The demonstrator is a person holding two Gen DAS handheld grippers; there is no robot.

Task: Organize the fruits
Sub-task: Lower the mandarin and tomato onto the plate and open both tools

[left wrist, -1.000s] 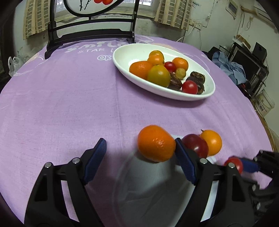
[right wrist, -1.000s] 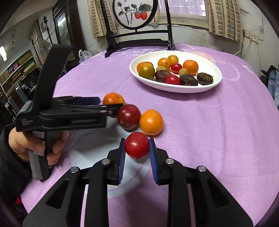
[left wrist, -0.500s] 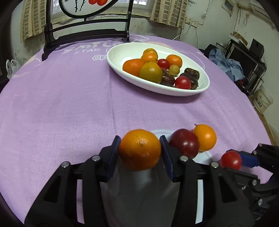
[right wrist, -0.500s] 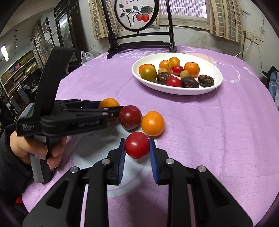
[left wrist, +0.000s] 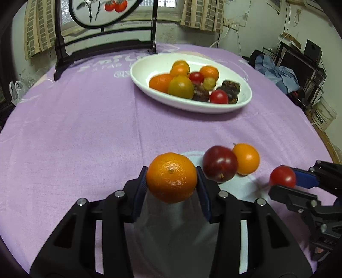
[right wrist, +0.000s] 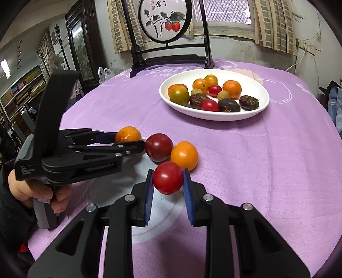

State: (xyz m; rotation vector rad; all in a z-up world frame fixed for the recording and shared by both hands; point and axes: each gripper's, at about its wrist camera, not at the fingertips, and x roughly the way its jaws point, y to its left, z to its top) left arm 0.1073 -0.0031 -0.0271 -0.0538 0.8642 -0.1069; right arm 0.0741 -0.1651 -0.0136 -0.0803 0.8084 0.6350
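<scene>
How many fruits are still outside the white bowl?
4: an orange in the left gripper, a red tomato in the right gripper, a dark plum and an orange-yellow fruit on the cloth.

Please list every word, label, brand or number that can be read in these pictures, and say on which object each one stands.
"STAR": white print on the purple tablecloth, behind the white bowl; the larger line above it is partly hidden and unreadable.
"GenRobot.AI": faint, on the side of the left gripper; only just legible.
Small white label on that gripper's rear: too small to read.
Characters on the round painted screen: too small to read.
</scene>
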